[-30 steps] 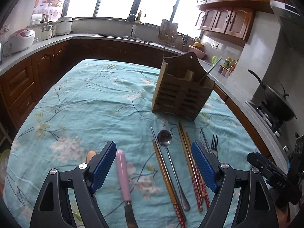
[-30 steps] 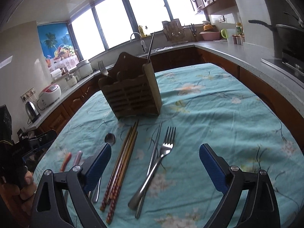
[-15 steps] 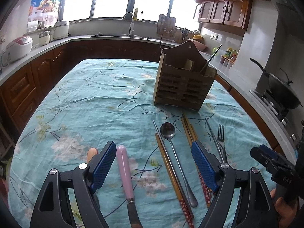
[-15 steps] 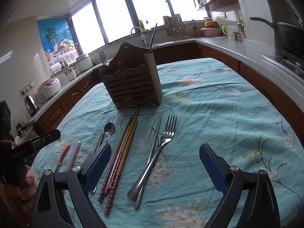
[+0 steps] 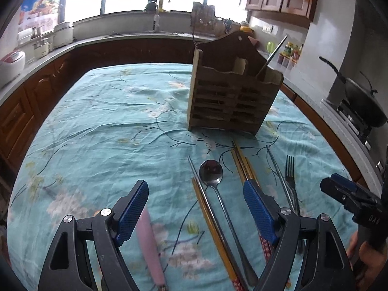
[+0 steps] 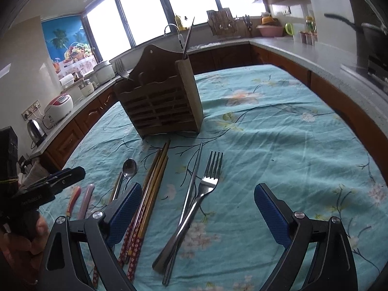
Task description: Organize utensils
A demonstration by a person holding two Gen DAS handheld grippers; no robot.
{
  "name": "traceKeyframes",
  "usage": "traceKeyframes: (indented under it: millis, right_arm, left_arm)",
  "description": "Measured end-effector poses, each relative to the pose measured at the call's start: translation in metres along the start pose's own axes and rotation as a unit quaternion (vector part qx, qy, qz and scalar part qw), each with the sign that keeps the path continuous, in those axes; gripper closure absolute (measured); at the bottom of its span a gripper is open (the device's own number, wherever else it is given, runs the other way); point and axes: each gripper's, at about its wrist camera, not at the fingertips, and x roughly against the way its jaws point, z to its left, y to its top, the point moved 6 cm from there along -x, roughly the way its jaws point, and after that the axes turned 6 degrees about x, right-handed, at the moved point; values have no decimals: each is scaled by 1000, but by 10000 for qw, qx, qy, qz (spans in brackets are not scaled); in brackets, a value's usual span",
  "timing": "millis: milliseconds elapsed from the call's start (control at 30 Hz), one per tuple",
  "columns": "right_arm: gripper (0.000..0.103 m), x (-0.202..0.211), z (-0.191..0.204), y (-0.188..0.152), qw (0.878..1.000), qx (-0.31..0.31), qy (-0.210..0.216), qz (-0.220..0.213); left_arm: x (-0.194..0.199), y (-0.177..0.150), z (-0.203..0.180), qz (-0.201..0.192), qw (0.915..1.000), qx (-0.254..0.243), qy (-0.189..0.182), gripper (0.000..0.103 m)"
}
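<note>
We take the wooden holder [image 5: 232, 89] as our landmark; it stands upright on the worktop [image 5: 109, 121], which is covered with a flowered cloth. Only a small part of the task looks done: a fork [image 6: 121, 69] rises from the compartment at the holder's left end in the right wrist view, and one thin metal stick [image 6: 188, 37] leans out at its other end.

Most utensils lie flat on the cloth in front of the holder. Nearest to it is a bundle of wooden chopsticks [image 6: 155, 177]. Beside them lie a spoon [image 5: 213, 177] with one more chopstick pair [image 5: 206, 208] along it, then a second fork [image 6: 206, 189] crossing a pair of metal chopsticks [image 6: 194, 172]. Farthest to the side are a pink-handled knife [image 5: 148, 242] and an orange-handled tool [image 6: 74, 198] (its working end we cannot make out).

The left gripper [image 5: 194, 211] is wide and empty above the spoon and the knife. The right gripper [image 6: 197, 213] is also wide and empty, hovering over the crossed fork. We judge that nearly all the sorting is left: each lying piece must go into a compartment.
</note>
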Motion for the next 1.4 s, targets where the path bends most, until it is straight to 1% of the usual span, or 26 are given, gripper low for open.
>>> traceKeyframes:
  millis: [67,133,167,200,233,300,333,367,433,500,567,633,667,733,767,833,867,900,967,1000,1033,1100,1200,1400]
  right_arm:
    - [9,-9,-2,4,9999,-58,34,116]
    - [13,-16,-4,7,9998,-77,57,191]
    - [20,-21,-4,8,9997,-77,51,243]
    - [26,-26,-5,10,9995,-73,56,309]
    - [29,-31,-6,10,9992,-83,61,390]
    - [41,-40,-9,11,9987,-70,-11,514]
    - [43,-45,-10,11,9983,-66,-18,587]
    - [45,-49,-11,11,9980,-93,9,632]
    - [45,-54,-14,12,9975,-138,15,690]
    - [45,-58,-17,13,9972,-159,2,733]
    - [45,-63,-21,14,9965,-194,11,807]
    - [49,-70,-23,13,9955,-243,39,914]
    - [52,-73,-24,12,9950,-278,70,961]
    - [57,-79,-26,10,9938,-330,118,1051]
    - [58,-80,-26,11,9939,-340,119,1044]
    - [62,-81,-25,12,9941,-326,118,1032]
    - [67,-81,-26,12,9939,-357,148,1028]
    - [77,-82,-26,13,9937,-409,198,1024]
    - [89,-84,-28,12,9932,-460,215,1045]
    - [91,-83,-28,12,9933,-477,251,1025]
    - [92,-83,-28,13,9933,-498,275,1006]
    - [97,-80,-27,14,9938,-497,293,952]
    - [100,-71,-25,17,9947,-468,350,845]
    - [101,-53,-18,24,9962,-380,436,645]
  left_arm:
    - [-13,5,-2,147,9998,-67,-73,24]
    - [-28,11,-3,262,9995,-129,-107,28]
    - [-36,14,-5,349,9991,-190,-156,30]
    - [-45,16,-6,461,9984,-252,-185,39]
    - [-51,18,-6,513,9981,-277,-198,46]
    - [-62,23,-8,620,9971,-341,-271,49]
    - [-67,25,-9,659,9967,-389,-288,50]
    - [-71,27,-10,679,9962,-455,-289,50]
    - [-80,29,-12,718,9954,-559,-300,55]
    - [-92,31,-16,833,9938,-633,-369,57]
    - [-99,29,-17,949,9925,-669,-383,64]
    - [-108,26,-19,1094,9907,-695,-422,74]
    - [-110,25,-20,1135,9901,-707,-422,76]
    - [-115,24,-21,1147,9897,-770,-377,84]
    - [-114,24,-22,1154,9896,-775,-381,85]
    - [-115,24,-23,1160,9894,-761,-437,92]
    - [-114,25,-24,1140,9894,-768,-459,94]
    - [-112,25,-24,1125,9894,-781,-483,97]
    - [-107,25,-26,1086,9891,-840,-525,99]
    - [-104,25,-27,1048,9891,-889,-523,100]
    - [-101,25,-29,1006,9891,-945,-517,100]
    - [-93,23,-31,955,9888,-1003,-549,101]
    - [-80,22,-33,880,9892,-1001,-608,101]
    - [-48,25,-28,658,9918,-848,-690,102]
